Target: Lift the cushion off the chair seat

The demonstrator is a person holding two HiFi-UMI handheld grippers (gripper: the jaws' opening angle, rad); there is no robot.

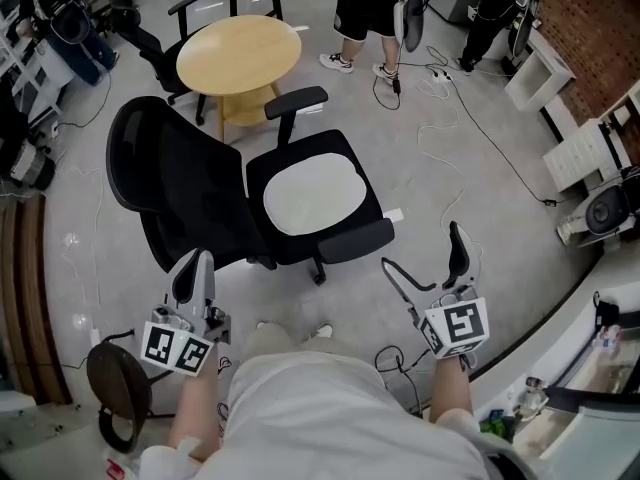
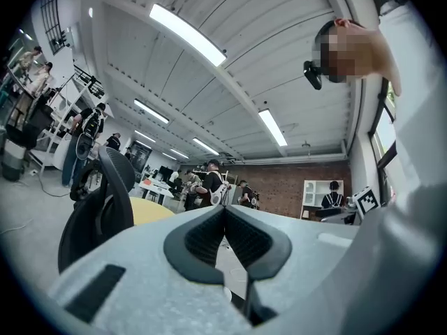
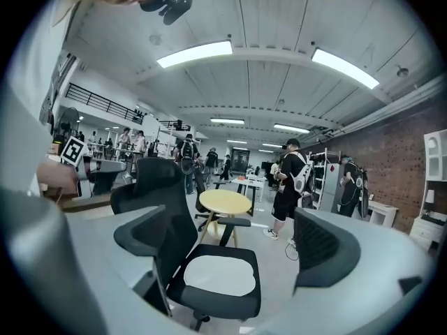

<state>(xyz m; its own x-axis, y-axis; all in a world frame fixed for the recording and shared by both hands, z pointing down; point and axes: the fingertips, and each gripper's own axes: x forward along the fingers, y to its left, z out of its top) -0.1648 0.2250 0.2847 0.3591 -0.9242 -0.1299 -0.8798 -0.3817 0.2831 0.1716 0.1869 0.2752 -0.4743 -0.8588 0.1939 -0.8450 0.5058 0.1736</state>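
Note:
A black office chair point(image 1: 200, 193) stands on the grey floor in front of me, with a flat white cushion point(image 1: 313, 196) lying on its seat. Both grippers hang short of the chair and touch nothing. In the head view my left gripper point(image 1: 195, 273) is near the chair's backrest, its jaws together. My right gripper point(image 1: 423, 253) is to the right of the seat's front corner, jaws spread wide and empty. The right gripper view looks between its pads point(image 3: 325, 246) at the cushion point(image 3: 215, 274) and chair point(image 3: 164, 208). In the left gripper view, the left gripper point(image 2: 225, 218) is closed, with the chair back point(image 2: 98, 208) at the left.
A round yellow table point(image 1: 240, 53) stands just behind the chair. People stand point(image 1: 365, 13) at the back, and cables point(image 1: 480, 138) trail over the floor at the right. White shelves point(image 1: 590, 153) line the right side. A dark round stool point(image 1: 115, 393) sits by my left leg.

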